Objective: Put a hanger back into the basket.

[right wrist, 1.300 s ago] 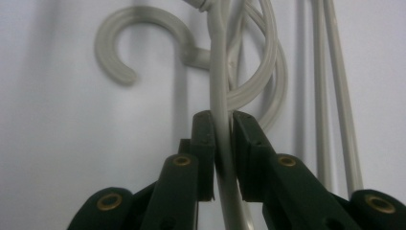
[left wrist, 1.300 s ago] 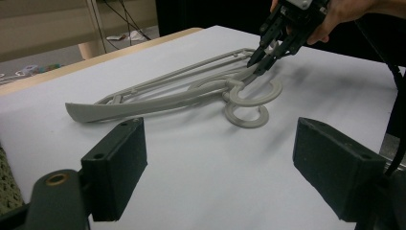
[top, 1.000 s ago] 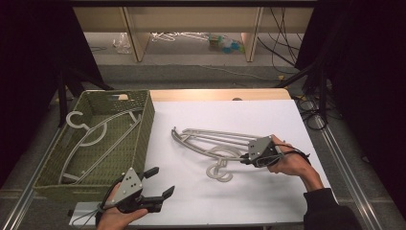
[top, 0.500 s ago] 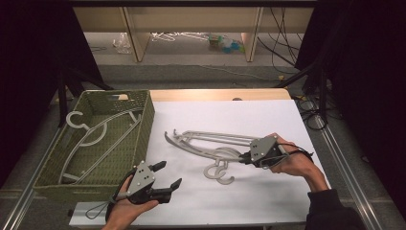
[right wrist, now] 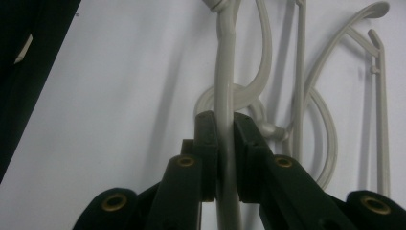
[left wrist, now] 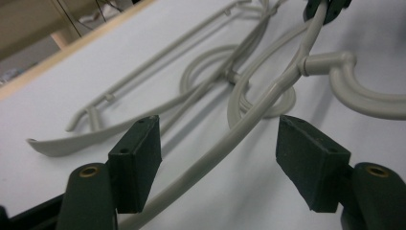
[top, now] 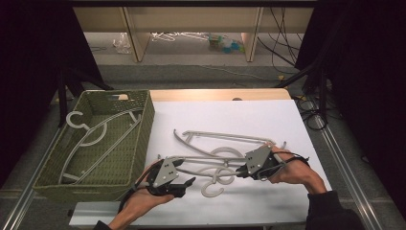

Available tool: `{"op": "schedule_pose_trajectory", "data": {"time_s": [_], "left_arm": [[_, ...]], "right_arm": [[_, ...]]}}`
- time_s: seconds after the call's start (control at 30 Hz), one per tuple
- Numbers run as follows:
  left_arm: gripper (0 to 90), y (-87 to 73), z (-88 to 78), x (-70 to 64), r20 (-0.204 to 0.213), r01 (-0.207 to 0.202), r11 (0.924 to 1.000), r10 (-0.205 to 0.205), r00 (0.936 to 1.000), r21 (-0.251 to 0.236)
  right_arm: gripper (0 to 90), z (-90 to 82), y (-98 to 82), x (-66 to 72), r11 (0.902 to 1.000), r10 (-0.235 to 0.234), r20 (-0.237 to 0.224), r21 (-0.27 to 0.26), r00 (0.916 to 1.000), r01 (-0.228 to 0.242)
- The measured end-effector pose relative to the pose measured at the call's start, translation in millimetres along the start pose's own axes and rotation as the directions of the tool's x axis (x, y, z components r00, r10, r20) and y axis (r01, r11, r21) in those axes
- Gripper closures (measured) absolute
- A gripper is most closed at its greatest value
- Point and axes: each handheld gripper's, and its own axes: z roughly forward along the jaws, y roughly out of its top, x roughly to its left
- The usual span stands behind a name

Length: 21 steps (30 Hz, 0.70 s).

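Nearest the person, the left tool [top: 184, 184] stands wide open at the front of the white bench [top: 287, 120], and in the left gripper view one arm of the near hanger [left wrist: 249, 127] passes between its spread jaws without touching either. That arm's long axis runs straight away from the left tool toward the right tool [top: 241, 171], whose jaws are clamped tight on the same hanger's far end. So the left tool probably needs only to close where it is. The hanger's hook [top: 213, 184] curls just beside it. A second hanger [top: 225, 138] lies tangled beyond, though where they cross is hard to read. Farther left, the woven basket [top: 143, 122] holds more hangers.
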Motion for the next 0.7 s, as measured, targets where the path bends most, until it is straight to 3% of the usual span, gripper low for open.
{"op": "schedule_pose_trajectory", "data": {"time_s": [0.07,0.13,0.2,0.3,0.43,0.5,0.53,0.57,0.6,0.63,0.7], "left_arm": [[37.3,-0.6,7.0,-2.5,0.052,-0.036,0.9989,0.034,0.9981,0.03],[37.6,-1.0,12.3,-4.2,0.047,-0.076,0.9954,0.074,0.9962,0.058],[37.6,-0.9,17.3,-5.4,0.004,-0.095,0.9943,0.095,0.9955,0.047],[39.6,0.7,23.2,-5.4,0.024,-0.122,0.9905,0.12,0.9925,0.065],[49.8,2.1,30.8,-9.6,0.054,-0.176,0.9803,0.171,0.9837,0.09],[55.9,2.3,32.8,-10.4,0.059,-0.184,0.9787,0.18,0.982,0.09],[55.9,3.0,34.2,-10.6,0.07,-0.195,0.9767,0.189,0.9796,0.091],[62.7,4.7,35.6,-11.7,0.09,-0.211,0.9733,0.203,0.975,0.09],[64.0,4.7,35.6,-11.7,0.09,-0.211,0.9733,0.203,0.975,0.09],[65.0,7.3,34.9,-11.6,0.102,-0.246,0.9642,0.236,0.9663,0.099],[66.9,10.2,32.4,-12.3,0.104,-0.271,0.9582,0.262,0.9595,0.091]], "right_arm": [[82.2,1.1,-0.8,0.7,1.0,0.008,-0.008,0.0,0.9999,-0.008],[82.2,0.7,-0.3,0.8,1.0,0.006,-0.004,-0.001,1.0,-0.006],[82.1,1.1,0.6,0.5,1.0,-0.002,0.0,-0.007,1.0,0.002],[82.1,2.6,2.4,2.4,1.0,0.001,-0.006,-0.001,1.0,-0.001],[82.1,3.2,3.7,2.1,0.9998,-0.012,-0.013,-0.015,0.9998,0.012],[82.1,3.2,3.9,2.7,0.9998,-0.011,-0.014,-0.014,0.9998,0.011],[82.1,3.0,4.0,2.9,0.9999,-0.007,-0.015,-0.013,0.9999,0.007],[82.0,3.2,3.9,2.0,0.9998,-0.01,-0.015,-0.015,0.9998,0.01],[82.0,3.5,3.7,2.3,0.9999,-0.01,-0.013,-0.013,0.9999,0.01],[82.0,3.4,3.3,2.4,0.9998,-0.012,-0.015,-0.015,0.9998,0.012],[81.4,1.3,3.5,2.3,0.9999,-0.004,-0.009,-0.016,0.9999,0.004]]}}
